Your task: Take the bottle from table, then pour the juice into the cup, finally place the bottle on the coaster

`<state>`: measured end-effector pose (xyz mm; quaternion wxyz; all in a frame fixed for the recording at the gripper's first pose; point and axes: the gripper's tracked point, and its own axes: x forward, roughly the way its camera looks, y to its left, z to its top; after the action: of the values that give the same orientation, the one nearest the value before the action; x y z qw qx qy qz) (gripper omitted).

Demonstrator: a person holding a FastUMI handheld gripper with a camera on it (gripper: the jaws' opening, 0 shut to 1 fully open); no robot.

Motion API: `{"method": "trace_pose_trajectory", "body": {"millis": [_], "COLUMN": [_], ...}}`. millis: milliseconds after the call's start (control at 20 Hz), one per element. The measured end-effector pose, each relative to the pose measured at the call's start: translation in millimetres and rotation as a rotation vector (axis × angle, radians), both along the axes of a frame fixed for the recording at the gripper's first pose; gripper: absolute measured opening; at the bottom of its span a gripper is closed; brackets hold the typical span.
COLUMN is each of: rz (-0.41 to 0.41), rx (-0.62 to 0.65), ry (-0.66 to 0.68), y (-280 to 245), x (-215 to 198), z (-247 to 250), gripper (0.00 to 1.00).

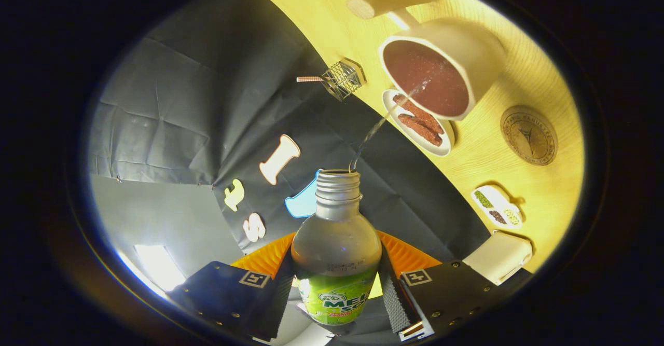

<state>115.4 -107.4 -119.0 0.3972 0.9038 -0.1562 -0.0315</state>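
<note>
**Jaws clamped on bottle, pour under way**

Jaws of the gripper point(336, 289) are pressed on both sides of the tilted bottle point(336, 255). Beyond its open neck, a thin stream is carried into the cup point(456, 55). Tilt should be held steady. Near the cup lies the coaster point(528, 135).

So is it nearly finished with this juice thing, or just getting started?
About midway. Done: the bottle is off the table, clamped between both fingers of the gripper, cap off. In hand: it is tilted, and a thin stream runs from its mouth into the cup, which already holds reddish-brown liquid. Left: stop pouring and stand the bottle on the round coaster, which lies bare beside the cup.
</note>
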Motion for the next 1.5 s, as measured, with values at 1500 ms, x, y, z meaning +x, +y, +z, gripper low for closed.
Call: {"method": "trace_pose_trajectory", "body": {"millis": [1500], "rz": [0.011], "rx": [-0.115], "ry": [0.058], "y": [-6], "x": [2], "z": [-37], "gripper": [0.77]}}
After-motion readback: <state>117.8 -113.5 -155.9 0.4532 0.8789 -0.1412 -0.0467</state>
